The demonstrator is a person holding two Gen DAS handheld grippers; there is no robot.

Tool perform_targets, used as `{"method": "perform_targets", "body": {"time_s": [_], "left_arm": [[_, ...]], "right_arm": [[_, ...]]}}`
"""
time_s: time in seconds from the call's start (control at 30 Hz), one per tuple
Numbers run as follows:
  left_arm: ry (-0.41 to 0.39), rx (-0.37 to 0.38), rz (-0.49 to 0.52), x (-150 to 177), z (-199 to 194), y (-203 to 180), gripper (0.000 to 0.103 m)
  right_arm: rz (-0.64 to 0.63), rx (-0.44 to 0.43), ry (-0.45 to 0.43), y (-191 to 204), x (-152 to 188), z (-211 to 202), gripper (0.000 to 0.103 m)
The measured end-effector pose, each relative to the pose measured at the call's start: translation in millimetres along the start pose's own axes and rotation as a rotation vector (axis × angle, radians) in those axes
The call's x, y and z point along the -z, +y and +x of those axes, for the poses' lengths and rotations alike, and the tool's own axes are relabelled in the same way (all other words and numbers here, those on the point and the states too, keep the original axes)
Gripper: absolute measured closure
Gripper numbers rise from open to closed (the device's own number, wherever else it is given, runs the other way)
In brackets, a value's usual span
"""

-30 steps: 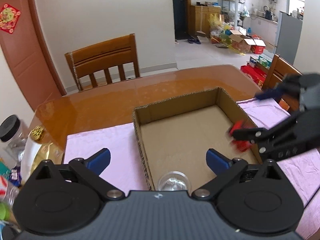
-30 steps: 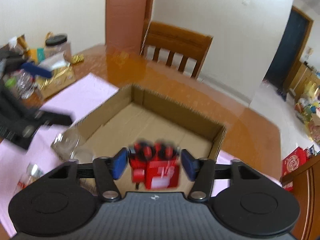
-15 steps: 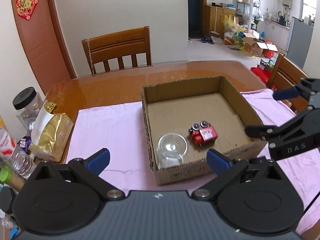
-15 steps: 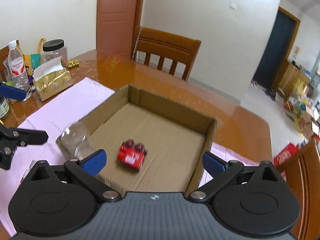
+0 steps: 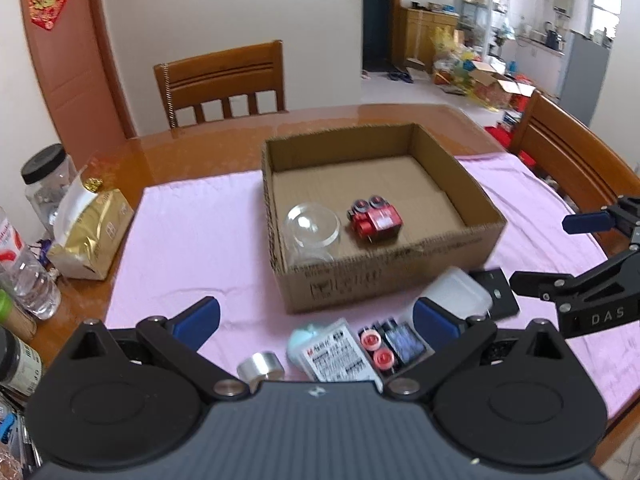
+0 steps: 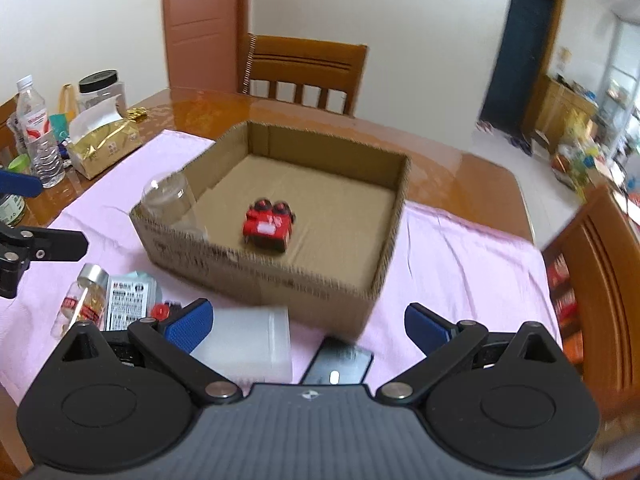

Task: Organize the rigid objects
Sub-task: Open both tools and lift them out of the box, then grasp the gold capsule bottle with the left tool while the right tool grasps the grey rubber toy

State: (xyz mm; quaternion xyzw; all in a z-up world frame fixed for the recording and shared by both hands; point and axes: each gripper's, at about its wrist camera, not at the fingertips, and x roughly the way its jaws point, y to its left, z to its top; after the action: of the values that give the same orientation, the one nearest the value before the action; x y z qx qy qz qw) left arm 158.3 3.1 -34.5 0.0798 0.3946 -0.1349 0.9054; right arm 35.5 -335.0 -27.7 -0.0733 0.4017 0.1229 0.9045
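Note:
An open cardboard box (image 5: 400,276) (image 6: 256,276) stands on a pink cloth. Inside lie a red toy car (image 5: 376,222) (image 6: 269,224) and an upturned clear glass (image 5: 312,234) (image 6: 170,200). In front of the box lie a white plastic box (image 6: 248,342) (image 5: 456,294), a black flat piece (image 6: 340,366) (image 5: 494,292), a small bottle with a silver cap (image 6: 84,300) (image 5: 260,366), a labelled packet (image 5: 340,356) (image 6: 128,300) and a dark toy with red wheels (image 5: 392,346). My left gripper (image 5: 316,322) and right gripper (image 6: 308,326) are open and empty above these.
The wooden table (image 5: 200,144) holds a gold tissue pack (image 5: 90,236) (image 6: 104,146), a black-lidded jar (image 5: 48,176) and water bottles (image 6: 38,136) at the left. Wooden chairs stand at the far side (image 5: 222,80) and the right (image 5: 572,160).
My right gripper opened and dropped the red toy car into the box. Both grippers pulled back from the box, bringing the loose items in front of it into view.

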Motion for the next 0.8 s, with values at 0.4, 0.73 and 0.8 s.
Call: {"method": "perform_targets", "body": {"time_s": [0.4,0.73,0.8], "left_arm": [[0.085,0.196,0.187,47.4,15.8,33.9,0.001],[0.131,0.323,0.27,41.5,72.6,49.2,0.001],[0.135,0.357,0.298,40.5,79.9,46.6,0.001]], "right_arm": [[0.145,0.025,0.088,41.7,55.9,0.1,0.0],[0.215,0.019,0.152,80.5,78.3,9.3,0.0],[0.218,0.012,0.161,87.0,81.7,10.3,0.0]]}}
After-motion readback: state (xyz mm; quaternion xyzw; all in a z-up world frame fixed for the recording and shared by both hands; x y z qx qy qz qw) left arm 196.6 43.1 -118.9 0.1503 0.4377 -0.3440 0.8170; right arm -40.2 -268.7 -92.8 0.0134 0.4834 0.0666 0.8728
